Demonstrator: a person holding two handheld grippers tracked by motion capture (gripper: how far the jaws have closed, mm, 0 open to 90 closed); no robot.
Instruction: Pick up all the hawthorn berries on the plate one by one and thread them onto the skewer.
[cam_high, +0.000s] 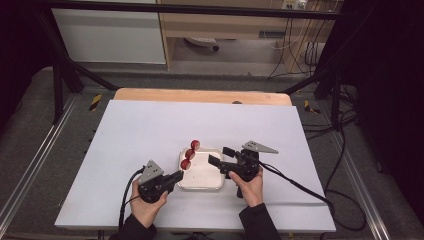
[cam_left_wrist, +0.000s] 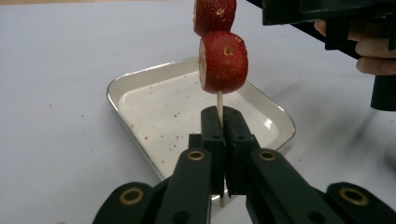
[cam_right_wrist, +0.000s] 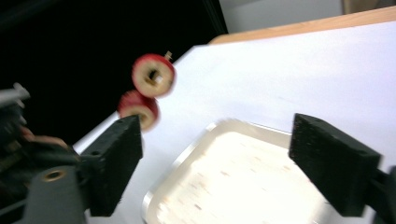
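Just above the left gripper's closed fingers, skewered red fruit slices.

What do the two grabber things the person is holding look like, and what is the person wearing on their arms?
Each hand-held gripper, left and right, is black with two blocky jaws. Each carries a grey three-cornered plate on top and trails a black cable. In the left gripper view, brass-coloured rings mark the joints of its arms. The person wears dark sleeves that end at the wrists.
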